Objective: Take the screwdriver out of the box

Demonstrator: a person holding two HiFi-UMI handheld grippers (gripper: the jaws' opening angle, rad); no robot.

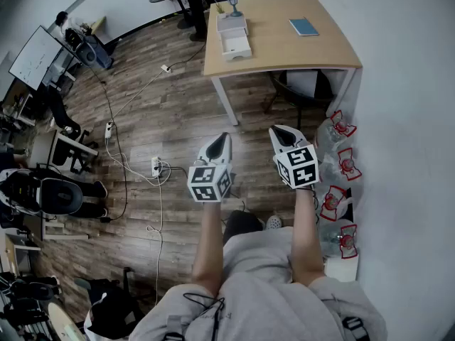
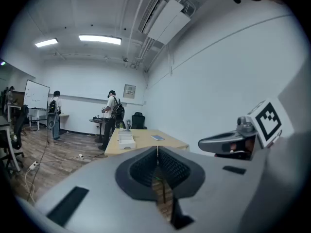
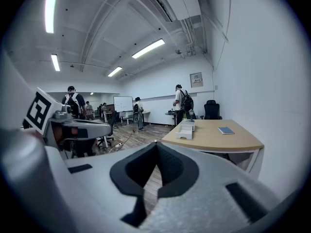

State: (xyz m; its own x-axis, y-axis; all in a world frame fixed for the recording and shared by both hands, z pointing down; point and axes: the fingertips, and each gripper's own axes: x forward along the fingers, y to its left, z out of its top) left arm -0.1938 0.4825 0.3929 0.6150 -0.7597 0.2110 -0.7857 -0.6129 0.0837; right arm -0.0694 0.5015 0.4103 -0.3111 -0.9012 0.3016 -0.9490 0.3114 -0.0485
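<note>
A white open box (image 1: 234, 38) sits on the left part of a wooden table (image 1: 284, 48) well ahead of me. The box also shows in the left gripper view (image 2: 126, 140) and the right gripper view (image 3: 186, 130). No screwdriver can be made out in any view. My left gripper (image 1: 224, 139) and right gripper (image 1: 274, 131) are held side by side over the wooden floor, far short of the table. Both point toward it. Each has its jaws together with nothing between them, as seen on the left gripper (image 2: 157, 147) and the right gripper (image 3: 156, 143).
A blue notebook (image 1: 303, 26) lies on the table's right side and a dark chair (image 1: 298, 91) stands under it. Water bottles (image 1: 341, 165) line the right wall. Cables and a power strip (image 1: 155, 165) cross the floor at left. People (image 2: 112, 111) stand at the far end.
</note>
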